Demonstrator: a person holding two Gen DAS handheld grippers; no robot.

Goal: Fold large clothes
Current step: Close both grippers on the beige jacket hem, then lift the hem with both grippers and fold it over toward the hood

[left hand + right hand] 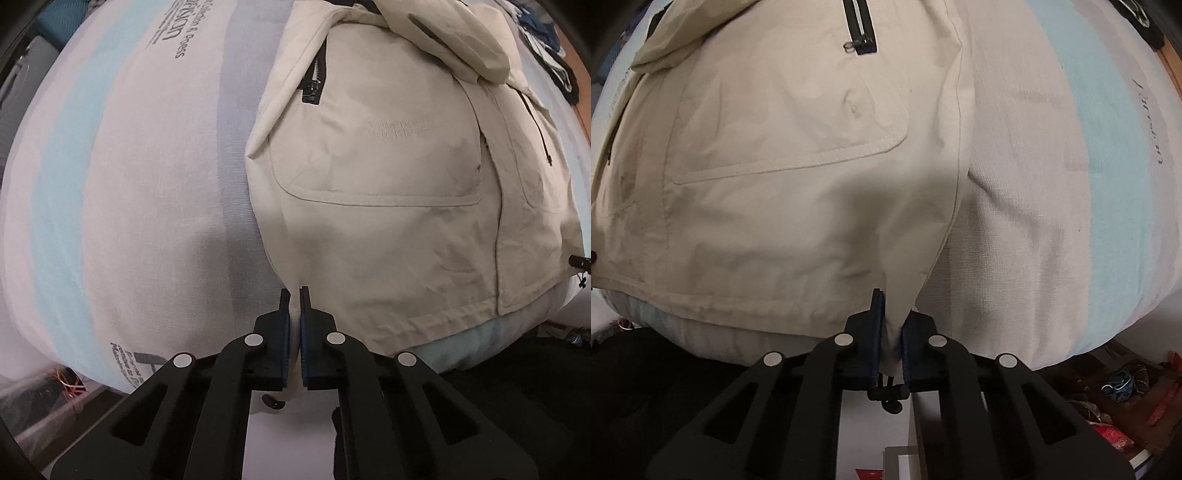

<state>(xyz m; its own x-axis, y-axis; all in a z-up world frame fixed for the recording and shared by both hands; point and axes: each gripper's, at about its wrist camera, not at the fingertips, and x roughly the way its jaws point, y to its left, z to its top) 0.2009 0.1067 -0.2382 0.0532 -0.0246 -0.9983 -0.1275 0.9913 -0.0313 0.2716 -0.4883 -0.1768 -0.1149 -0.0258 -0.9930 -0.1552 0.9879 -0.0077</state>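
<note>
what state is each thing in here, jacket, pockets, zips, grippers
jacket: lying front up on the striped bed cover, hem corners pinched and lifted
left gripper: shut on the jacket hem
right gripper: shut on the jacket hem
chest zip: closed, as seen from the left wrist
other chest zip: closed
patch pocket: flat

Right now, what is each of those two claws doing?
Left gripper: closed on the hem of the cream jacket.
Right gripper: closed on the jacket's other bottom corner.
</note>
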